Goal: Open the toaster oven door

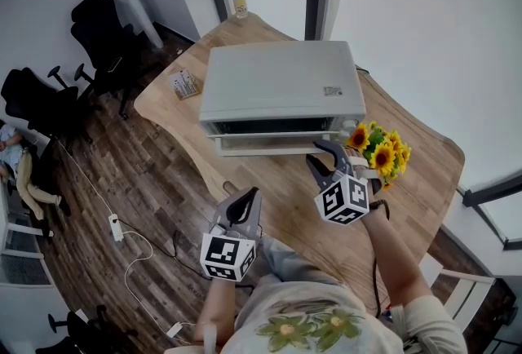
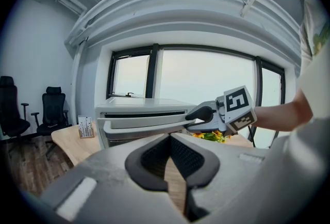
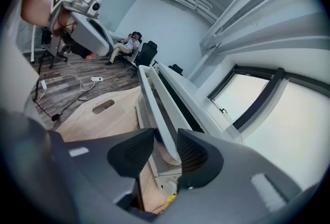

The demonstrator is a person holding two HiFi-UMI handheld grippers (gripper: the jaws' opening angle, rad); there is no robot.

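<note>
The oven (image 1: 281, 87) sits in the middle of the table (image 1: 285, 197), its front toward the person. Its door (image 1: 269, 126) stands upright against the front; whether it is cracked open I cannot tell. The handle (image 1: 269, 150) runs along the door's top edge.

The right gripper (image 1: 320, 155) is at the right end of the handle. In the right gripper view its fingers (image 3: 193, 153) are partway apart, one on each side of the bar. Both pads lie against the handle (image 3: 157, 109), so it is grasped near its end.

The left gripper (image 1: 245, 199) hangs back over the near edge of the table, well apart from the oven. In the left gripper view its fingers (image 2: 149, 158) meet at the tips, clenched on nothing. Only bare wood shows through the hollow behind the tips.

Sunflowers (image 1: 379, 148) lie just beside the right gripper, off the oven's right front corner. A card stand (image 1: 185, 84) is near the oven's left side, and a bottle (image 1: 239, 2) stands at the far end of the table. Black chairs (image 1: 102, 30) stand on the floor (image 1: 163, 197) to the left. A power strip (image 1: 116, 227) lies on that floor with its cable.
</note>
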